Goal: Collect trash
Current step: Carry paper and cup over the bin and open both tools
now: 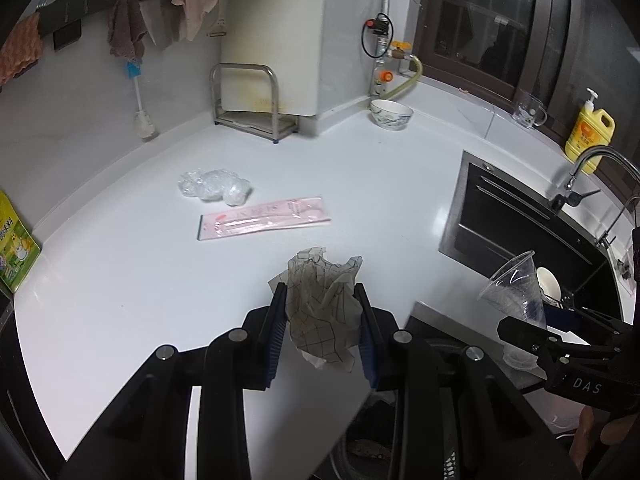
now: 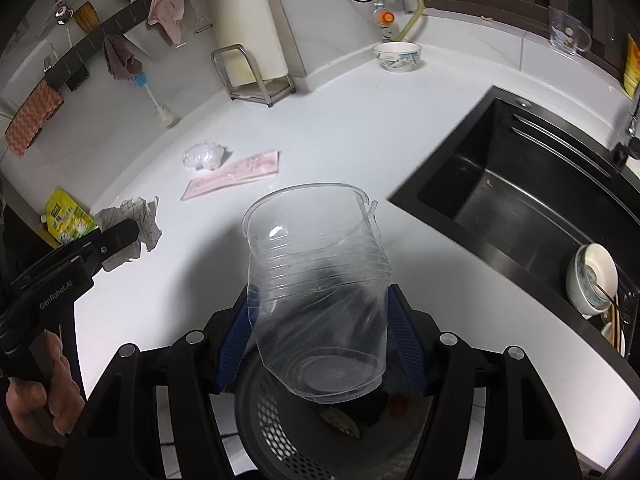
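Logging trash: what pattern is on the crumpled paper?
Thin dark grid on whitish crumpled paper; clearest in left wrist view.

White counter [image 1: 120,280]; black sink [image 2: 520,200]; dark window [image 1: 480,20]

Dim cool indoor light; soft shadows on counter [image 1: 120,280]; fisheye bending, dark corners; slight blur.

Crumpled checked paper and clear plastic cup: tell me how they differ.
The crumpled checked paper is opaque, grid-printed and wadded out of shape; the clear plastic cup is see-through, ribbed and keeps its round form. The paper sits in the left gripper, the cup in the right gripper. The paper hangs over the white counter's edge, the cup over the dark mesh bin. Both are gripped and lifted.
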A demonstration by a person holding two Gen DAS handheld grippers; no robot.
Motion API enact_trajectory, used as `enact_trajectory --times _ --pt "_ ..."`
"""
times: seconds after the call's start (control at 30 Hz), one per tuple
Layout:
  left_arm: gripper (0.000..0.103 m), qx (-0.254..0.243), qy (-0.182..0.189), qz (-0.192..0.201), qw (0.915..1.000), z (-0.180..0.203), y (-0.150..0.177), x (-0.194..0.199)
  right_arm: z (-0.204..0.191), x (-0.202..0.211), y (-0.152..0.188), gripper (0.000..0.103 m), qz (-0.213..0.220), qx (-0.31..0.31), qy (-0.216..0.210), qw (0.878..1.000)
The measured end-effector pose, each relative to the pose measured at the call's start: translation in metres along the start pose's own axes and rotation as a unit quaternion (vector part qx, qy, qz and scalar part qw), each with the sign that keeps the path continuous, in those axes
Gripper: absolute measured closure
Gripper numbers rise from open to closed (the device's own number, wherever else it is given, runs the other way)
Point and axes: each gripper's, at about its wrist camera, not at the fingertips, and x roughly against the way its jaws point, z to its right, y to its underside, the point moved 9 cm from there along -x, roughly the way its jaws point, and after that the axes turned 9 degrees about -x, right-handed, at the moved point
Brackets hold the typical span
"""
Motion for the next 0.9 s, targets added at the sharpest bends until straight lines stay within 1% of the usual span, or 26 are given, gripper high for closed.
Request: enact_trajectory --times 0.27,0.5,0.67,0.9 --pt "0.071 -0.008 0.001 -0.017 0.9998 0.041 0.024 0.008 0.031 0.013 0.028 0.04 -0.018 0.003 -0.005 1.0" --pt "0.071 -0.009 -0.003 -0.036 0.9993 0.066 0.044 0.009 0.049 0.014 0.047 0.04 -0.034 0.007 -0.014 0.999" --pt "0.071 -0.004 0.001 -0.056 0.9984 0.083 0.063 0.004 0.058 0.011 0.058 0.04 -0.048 0.016 -0.023 0.998" --pt "0.07 0.002 0.006 -0.092 0.9957 0.101 0.09 -0.01 0.069 -0.008 0.083 0.04 -0.081 0.027 -0.026 0.996"
